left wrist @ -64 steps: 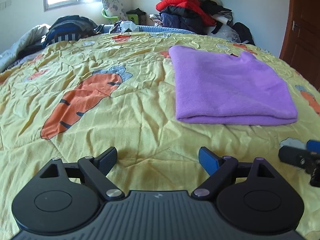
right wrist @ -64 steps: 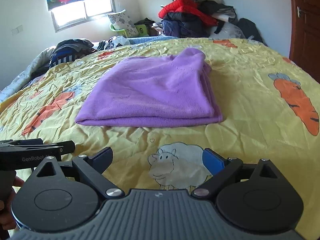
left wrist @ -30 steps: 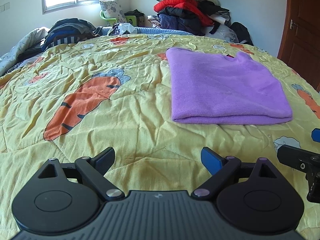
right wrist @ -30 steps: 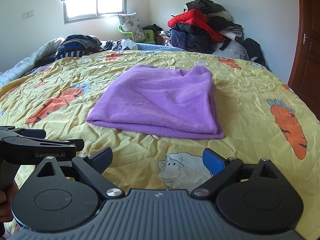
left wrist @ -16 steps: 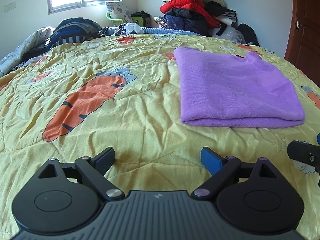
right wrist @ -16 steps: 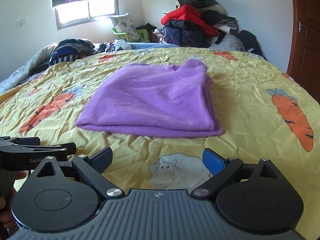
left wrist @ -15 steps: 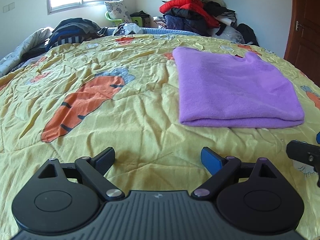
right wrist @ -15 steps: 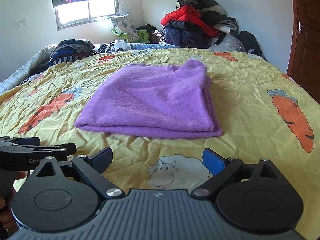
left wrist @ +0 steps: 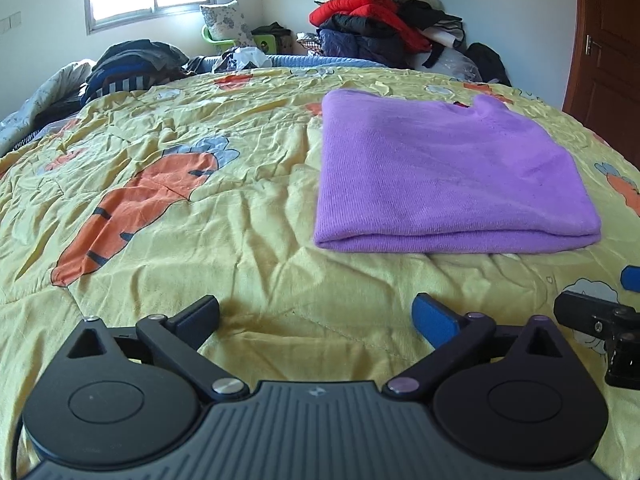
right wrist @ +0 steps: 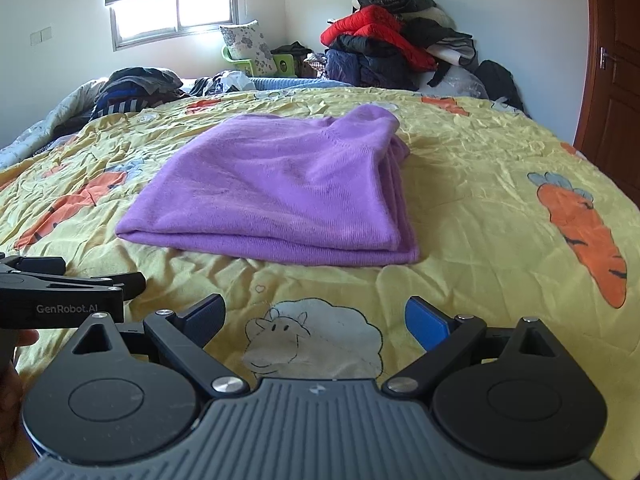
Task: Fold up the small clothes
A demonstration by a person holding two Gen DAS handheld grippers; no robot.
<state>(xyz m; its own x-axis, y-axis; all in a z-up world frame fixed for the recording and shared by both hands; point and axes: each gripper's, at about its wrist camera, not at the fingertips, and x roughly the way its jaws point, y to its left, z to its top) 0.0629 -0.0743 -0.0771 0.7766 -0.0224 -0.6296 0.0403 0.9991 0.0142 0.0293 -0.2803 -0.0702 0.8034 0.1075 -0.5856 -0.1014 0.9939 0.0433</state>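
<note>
A purple sweater (left wrist: pixel 448 172) lies folded into a flat rectangle on the yellow carrot-print bedspread (left wrist: pixel 180 240); it also shows in the right wrist view (right wrist: pixel 280 192). My left gripper (left wrist: pixel 316 316) is open and empty, held low over the bedspread in front of the sweater's near left corner. My right gripper (right wrist: pixel 314 318) is open and empty, over a sheep print in front of the sweater's near edge. Neither touches the sweater. Each gripper shows at the edge of the other's view.
A pile of red and dark clothes (left wrist: pixel 380 20) is stacked at the far right corner. Dark striped clothes (left wrist: pixel 128 68) lie at the far left. A green chair with a pillow (right wrist: pixel 248 48) stands under the window. A brown door (left wrist: pixel 608 48) is at the right.
Both grippers drifted slightly, held low before the folded sweater, staying open and empty. The sweater has not moved.
</note>
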